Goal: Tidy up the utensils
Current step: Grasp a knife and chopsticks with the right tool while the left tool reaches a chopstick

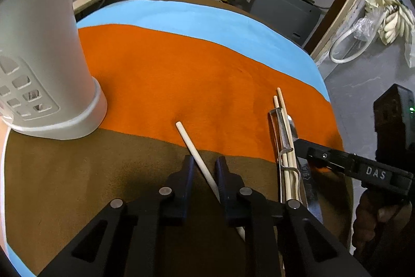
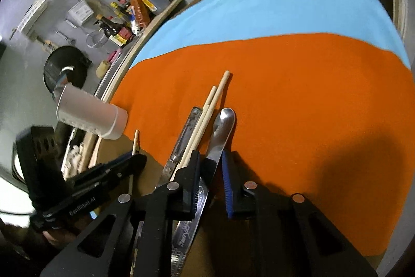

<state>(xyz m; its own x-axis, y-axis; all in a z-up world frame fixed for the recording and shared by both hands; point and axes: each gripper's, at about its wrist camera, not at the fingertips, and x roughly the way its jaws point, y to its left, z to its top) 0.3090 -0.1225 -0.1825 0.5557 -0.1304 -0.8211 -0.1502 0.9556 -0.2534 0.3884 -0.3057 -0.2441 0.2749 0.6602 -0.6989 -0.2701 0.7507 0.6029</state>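
Note:
A single pale wooden chopstick [image 1: 197, 152] lies slanted on the cloth between the fingers of my left gripper [image 1: 205, 170]. The jaws are narrow but open, with a gap on each side of the stick. To the right lie a pair of chopsticks [image 1: 284, 131], a metal peeler [image 1: 277, 126] and a steel spoon [image 2: 223, 126]. My right gripper [image 2: 211, 168] straddles the spoon's handle, and a dark gap shows at the right pad, so it is open. The white perforated utensil holder [image 1: 52, 64] stands upright at the far left.
The round table wears an orange cloth [image 1: 181, 69] with a blue band [image 1: 207, 17] behind and a brown part in front. A shelf of bottles [image 2: 129, 12] stands beyond the left edge. A hand [image 1: 376, 220] holds the right gripper.

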